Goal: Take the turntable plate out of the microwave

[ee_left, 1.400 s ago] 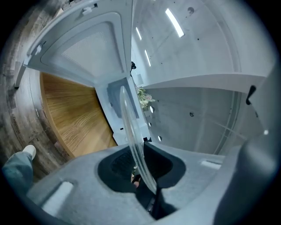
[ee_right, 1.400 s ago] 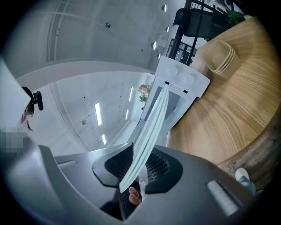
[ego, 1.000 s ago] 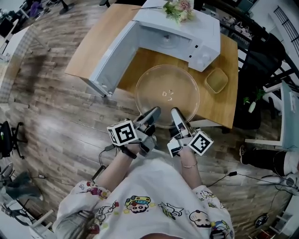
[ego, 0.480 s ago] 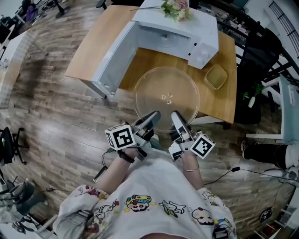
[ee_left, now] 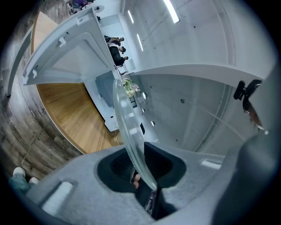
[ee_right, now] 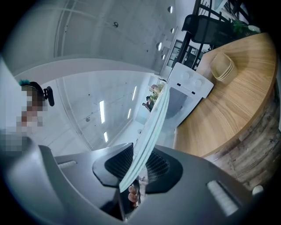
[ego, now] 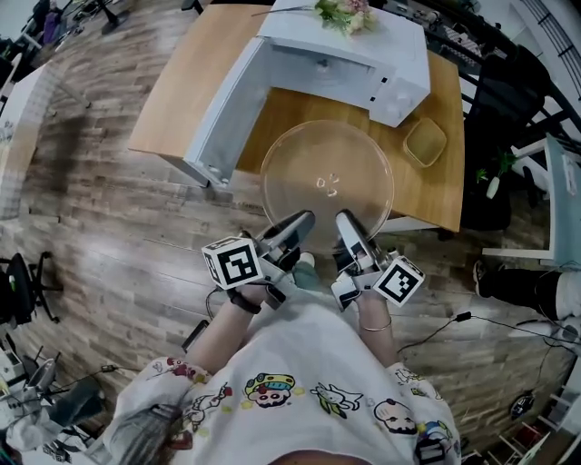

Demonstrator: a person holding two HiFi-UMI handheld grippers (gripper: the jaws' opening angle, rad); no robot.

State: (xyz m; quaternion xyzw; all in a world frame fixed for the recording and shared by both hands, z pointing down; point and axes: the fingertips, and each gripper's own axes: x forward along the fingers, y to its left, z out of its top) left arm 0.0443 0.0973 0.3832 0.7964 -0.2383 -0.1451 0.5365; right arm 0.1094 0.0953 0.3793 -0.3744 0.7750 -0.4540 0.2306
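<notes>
The round clear glass turntable plate (ego: 327, 178) hangs level in the air in front of the white microwave (ego: 349, 54), whose door (ego: 221, 109) stands wide open. My left gripper (ego: 292, 225) is shut on the plate's near rim at its left side. My right gripper (ego: 349, 227) is shut on the same rim a little to the right. In the left gripper view the plate (ee_left: 127, 127) runs edge-on between the jaws. In the right gripper view the plate (ee_right: 149, 136) shows edge-on as well, clamped between the dark pads.
The microwave sits on a wooden table (ego: 200, 64) with a bunch of flowers (ego: 345, 14) on top. A small tan square dish (ego: 425, 141) lies on the table to the right of the plate. The table's near edge (ego: 422, 222) is under the plate. Wood floor lies around.
Both grippers and the plate have come a little away from the microwave and risen slightly. The grip on the rim is the same.
</notes>
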